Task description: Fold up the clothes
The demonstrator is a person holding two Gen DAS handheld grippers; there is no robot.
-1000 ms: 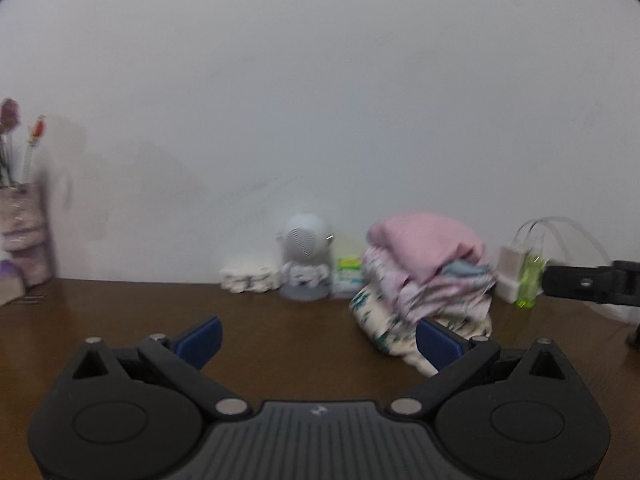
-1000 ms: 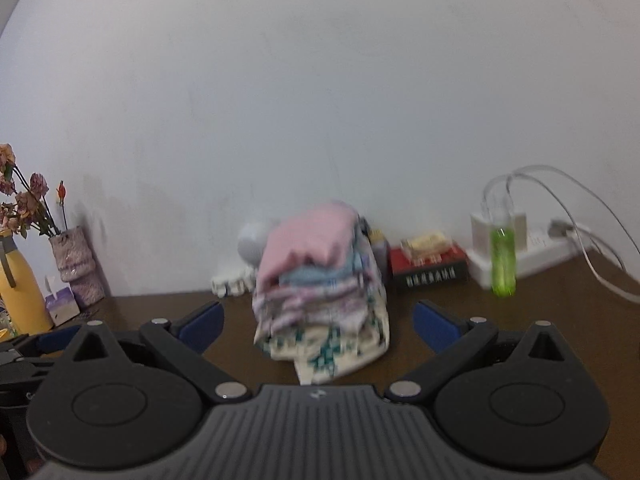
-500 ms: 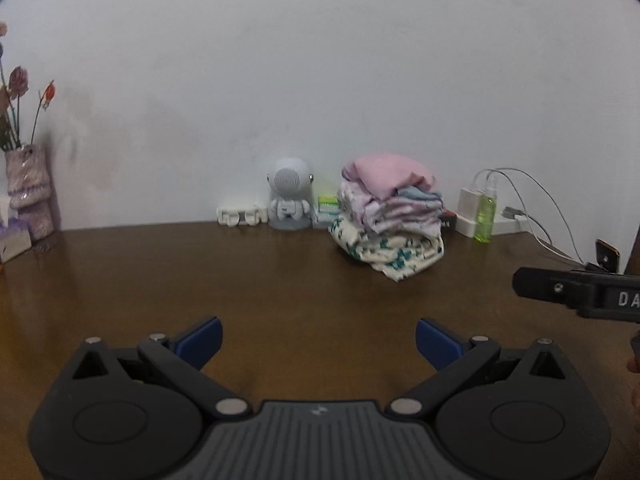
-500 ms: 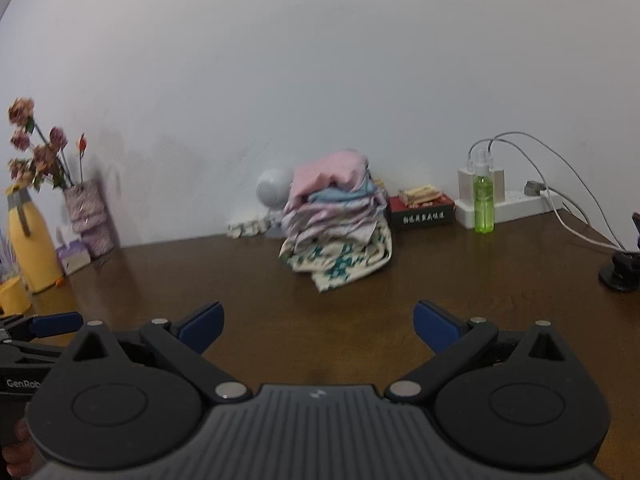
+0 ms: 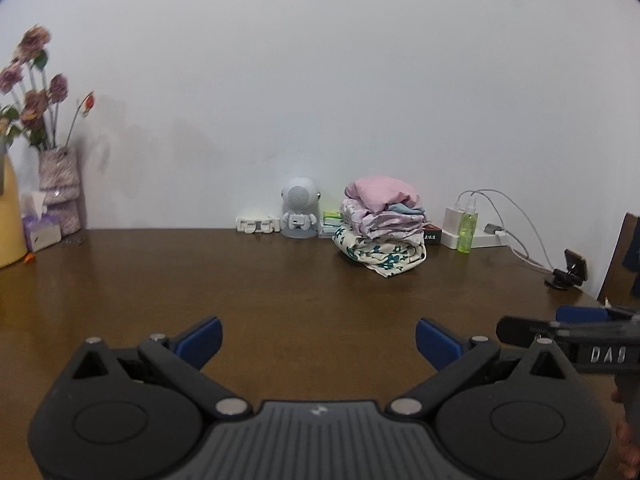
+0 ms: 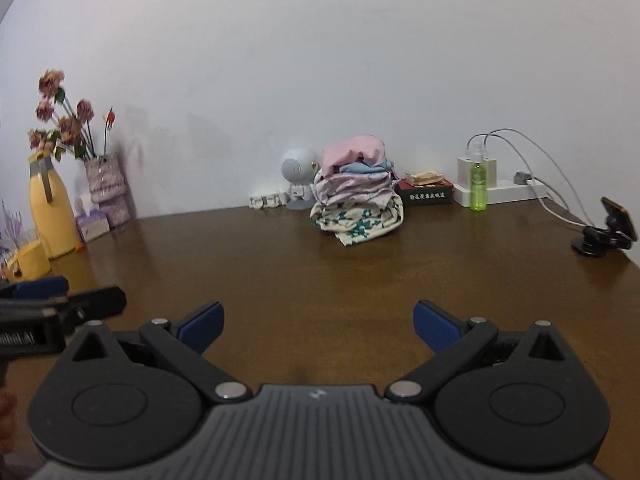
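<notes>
At the back of the surface (image 5: 280,280) by the wall sits the folded stack of clothes (image 5: 382,228), now well apart from both claws; left claw (image 5: 318,340) and right claw (image 6: 316,326) have pulled back, spread wide, empty, so this stack looks finished.

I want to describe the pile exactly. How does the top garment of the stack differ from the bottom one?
The top pink garment is plain, while the bottom cream garment carries a teal floral print. The pink one sits bunched on the pile; the cream one rests on the table, one corner spreading forward. Both belong to one stack.
</notes>
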